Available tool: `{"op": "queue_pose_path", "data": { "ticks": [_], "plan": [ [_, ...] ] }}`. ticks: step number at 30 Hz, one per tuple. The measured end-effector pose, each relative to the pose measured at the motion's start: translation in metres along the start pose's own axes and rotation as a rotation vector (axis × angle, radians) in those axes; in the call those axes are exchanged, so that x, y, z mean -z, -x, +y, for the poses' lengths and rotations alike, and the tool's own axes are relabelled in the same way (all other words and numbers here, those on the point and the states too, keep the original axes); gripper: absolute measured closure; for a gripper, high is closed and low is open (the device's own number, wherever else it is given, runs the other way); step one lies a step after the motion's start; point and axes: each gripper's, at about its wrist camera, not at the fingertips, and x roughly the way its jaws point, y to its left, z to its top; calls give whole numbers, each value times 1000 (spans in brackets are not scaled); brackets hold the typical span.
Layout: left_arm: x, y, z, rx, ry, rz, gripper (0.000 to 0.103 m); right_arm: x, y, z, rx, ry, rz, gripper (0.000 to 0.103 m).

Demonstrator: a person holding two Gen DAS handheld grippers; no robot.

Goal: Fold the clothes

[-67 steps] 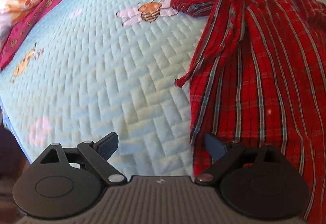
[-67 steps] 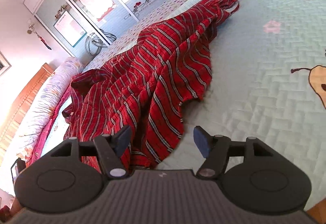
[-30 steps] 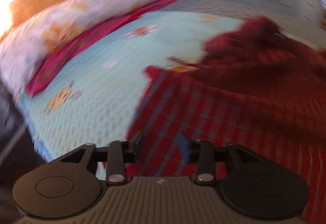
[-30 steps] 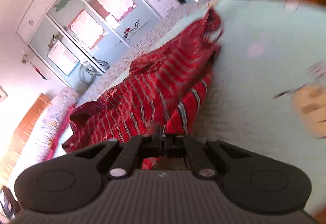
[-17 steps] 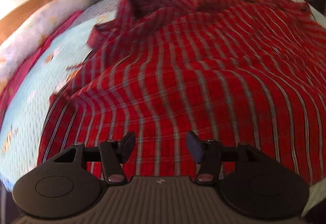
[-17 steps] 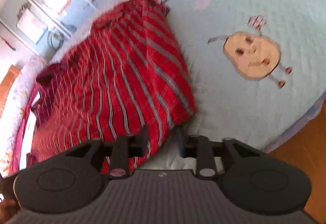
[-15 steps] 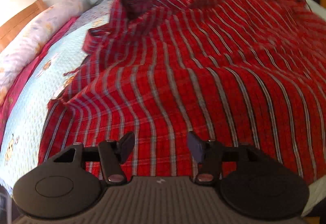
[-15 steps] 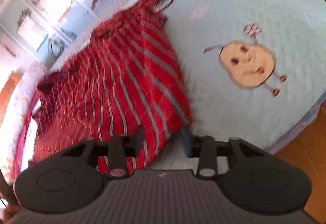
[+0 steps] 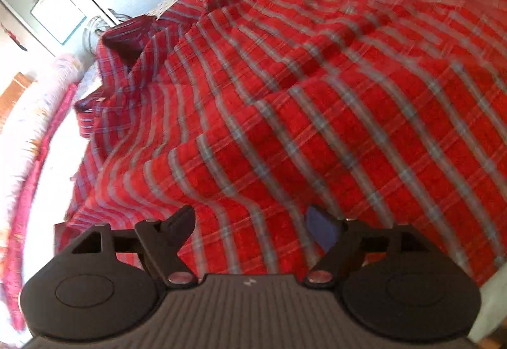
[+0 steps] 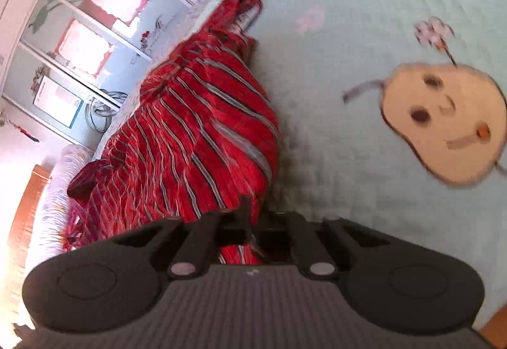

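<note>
A red plaid shirt [image 9: 317, 101] lies spread on the bed [image 10: 364, 16], still being laid flat. The right gripper [image 10: 253, 223] is clamped on its near hem corner. The left gripper [image 9: 250, 222], whose jaws have just been opening and stand apart over the cloth, likely needs to close on the hem next.

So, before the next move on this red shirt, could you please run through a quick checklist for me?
1. Right gripper shut on the shirt edge: ok, jaws have just been closing, with cloth between them.
2. Left gripper ready to grasp: ok, jaws have just been opening; cloth lies below them, none pinched.
3. Shirt spread flat: not ok, ridges and wrinkles across it.
4. Collar located: ok, at the far end.
5. Free bedspread beside the shirt: ok.
6. Sleeves laid out: cannot tell.
</note>
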Motion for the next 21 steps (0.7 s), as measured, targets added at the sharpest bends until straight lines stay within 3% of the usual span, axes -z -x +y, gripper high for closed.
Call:
{"op": "queue_pose_path", "data": {
  "ticks": [2, 4, 7, 9, 11, 13, 17, 19, 21],
  "plan": [
    [5, -6, 10, -50, -9, 32, 22, 3, 14, 31, 9, 186, -57, 101],
    [14, -11, 24, -73, 17, 69, 21, 20, 31, 79, 45, 505, -106, 101],
    [23, -17, 46, -72, 79, 117, 21, 85, 29, 145, 137, 1088, -86, 100],
    [22, -18, 50, -73, 98, 135, 22, 129, 11, 160, 179, 1357, -41, 100],
    [20, -19, 51, -83, 103, 147, 22, 146, -10, 159, 159, 1381, 35, 98],
    [19, -18, 44, -97, 64, 140, 23, 146, -19, 154, 112, 1295, 96, 84],
    [18, -18, 35, -110, -2, 123, 23, 136, 0, 146, 1, 1132, 116, 42],
    [16, -19, 36, -107, 1, 128, 23, 120, 17, 136, -75, 1016, 134, 40],
    [13, -21, 38, -98, 13, 137, 23, 92, 36, 118, -208, 819, 162, 39]
  ]
}}
